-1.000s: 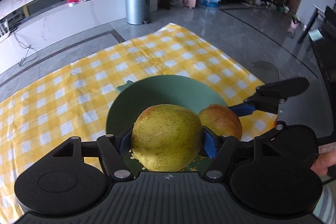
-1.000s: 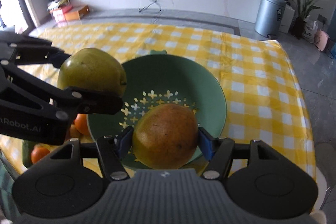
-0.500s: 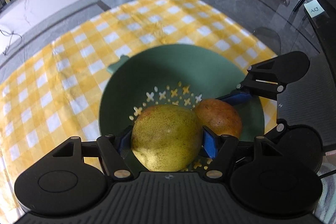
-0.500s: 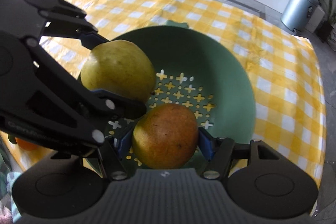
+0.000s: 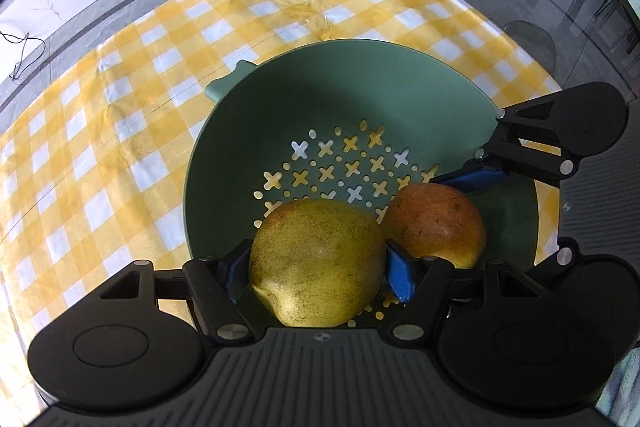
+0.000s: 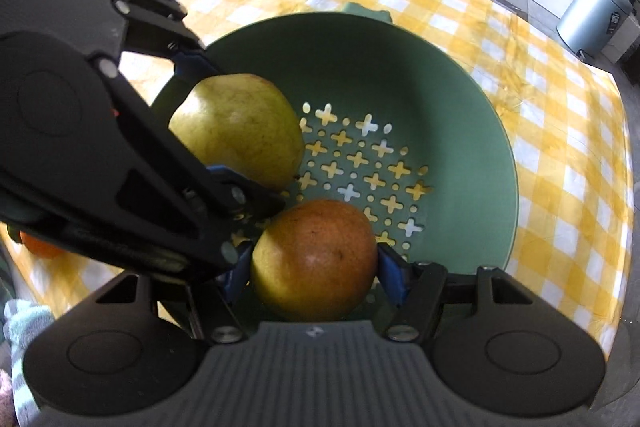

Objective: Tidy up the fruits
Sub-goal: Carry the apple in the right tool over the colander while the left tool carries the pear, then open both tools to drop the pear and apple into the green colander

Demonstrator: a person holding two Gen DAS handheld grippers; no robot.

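Left wrist view: your left gripper [image 5: 318, 269] is clamped on the yellow-green fruit [image 5: 316, 263], low inside the green colander [image 5: 320, 75]. Your right gripper [image 6: 314, 267] grips the reddish fruit [image 6: 316, 255] beside it. Neither is released yet; an orange [image 6: 38, 247] waits outside on the checked cloth [image 6: 560, 187].

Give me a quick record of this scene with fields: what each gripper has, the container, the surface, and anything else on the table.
left gripper: shut on yellow-green pear, low inside the bowl
right gripper: shut on orange-red fruit, low inside the bowl
container: green colander bowl, cross-shaped holes in its bottom
fruit spacing: side by side, contact unclear
surface: yellow checked tablecloth
other: orange fruit on the cloth beside the bowl
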